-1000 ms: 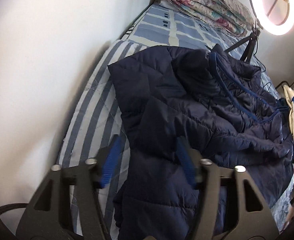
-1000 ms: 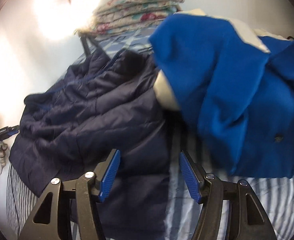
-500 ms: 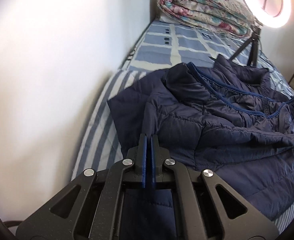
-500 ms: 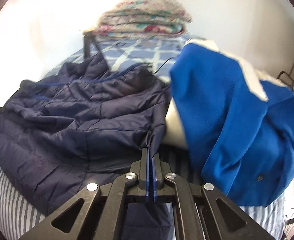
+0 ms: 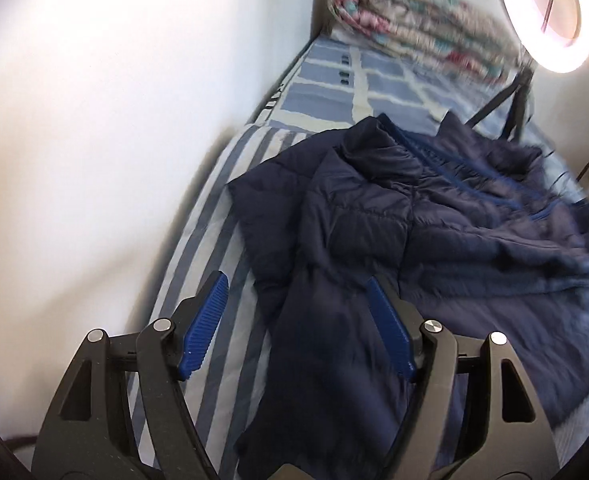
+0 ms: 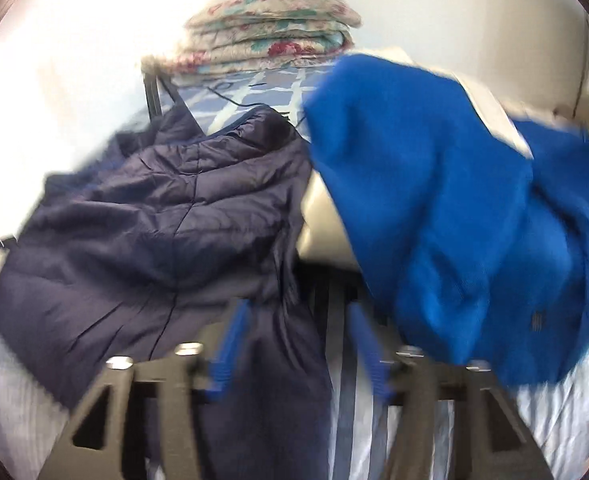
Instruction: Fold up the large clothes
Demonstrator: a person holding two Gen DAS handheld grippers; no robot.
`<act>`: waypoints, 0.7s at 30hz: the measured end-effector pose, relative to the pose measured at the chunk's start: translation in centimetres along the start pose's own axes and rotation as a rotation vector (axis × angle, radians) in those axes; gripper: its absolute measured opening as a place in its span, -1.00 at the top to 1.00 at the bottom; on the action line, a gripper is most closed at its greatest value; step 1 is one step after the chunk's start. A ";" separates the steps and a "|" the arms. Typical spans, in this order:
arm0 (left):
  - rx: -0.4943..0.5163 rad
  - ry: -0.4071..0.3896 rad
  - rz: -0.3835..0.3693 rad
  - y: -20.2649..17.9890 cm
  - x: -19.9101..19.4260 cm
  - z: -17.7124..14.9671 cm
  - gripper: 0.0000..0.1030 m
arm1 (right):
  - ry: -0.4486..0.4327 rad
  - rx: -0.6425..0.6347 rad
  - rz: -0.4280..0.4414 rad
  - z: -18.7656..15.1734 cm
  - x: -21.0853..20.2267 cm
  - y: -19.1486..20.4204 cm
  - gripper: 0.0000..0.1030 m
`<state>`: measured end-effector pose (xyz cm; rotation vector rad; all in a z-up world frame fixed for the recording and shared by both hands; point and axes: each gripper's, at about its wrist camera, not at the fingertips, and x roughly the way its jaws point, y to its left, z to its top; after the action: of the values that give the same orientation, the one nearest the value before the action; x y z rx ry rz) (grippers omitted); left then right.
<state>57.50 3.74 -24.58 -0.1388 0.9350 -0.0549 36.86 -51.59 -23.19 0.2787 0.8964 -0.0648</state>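
A dark navy quilted jacket (image 5: 414, 240) lies crumpled across the striped bed (image 5: 214, 248). One sleeve (image 5: 326, 360) trails toward me in the left wrist view, lying loose under my left gripper (image 5: 298, 320), whose jaws are opening and whose blue pads do not press on it. In the right wrist view the same jacket (image 6: 154, 232) fills the left side, and a strip of it (image 6: 278, 360) runs between the spread fingers of my right gripper (image 6: 298, 340). That gripper's jaws are opening too, blurred, with the cloth lying free of the pads.
A bright blue and cream garment (image 6: 454, 220) is heaped on the right of the bed. A folded floral quilt (image 5: 414, 20) sits at the far end. A ring light (image 5: 550, 16) on a tripod stands beyond the jacket. A white wall (image 5: 94, 140) borders the bed's left side.
Both grippers closed half a second ago, each pinching the jacket's edge, and now stand spread with the cloth released. Both views are tilted back down toward the bed.
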 end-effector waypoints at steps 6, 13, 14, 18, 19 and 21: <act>-0.194 0.145 -0.227 4.3 -0.2 -3.3 -0.51 | 0.022 0.210 0.186 -3.9 -0.4 -3.9 -0.49; -0.289 0.199 -0.304 5.1 1.7 -4.0 -0.52 | 0.038 0.260 0.285 -5.1 2.0 -3.6 -0.53; -0.292 0.196 -0.306 5.0 2.0 -4.0 -0.52 | 0.035 0.259 0.289 -5.1 2.0 -3.6 -0.53; -0.280 0.186 -0.297 4.4 2.7 -3.8 -0.51 | 0.020 0.262 0.301 -4.7 3.0 -2.7 -0.53; -0.277 0.184 -0.290 4.2 2.9 -3.6 -0.49 | 0.017 0.263 0.307 -4.6 3.3 -2.4 -0.51; -0.263 0.183 -0.280 3.5 3.2 -3.4 -0.10 | 0.015 0.264 0.311 -4.6 4.0 -1.5 -0.27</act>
<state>56.62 6.58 -29.65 -0.5151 1.0980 -0.2069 35.62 -51.55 -29.32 0.6629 0.8507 0.1082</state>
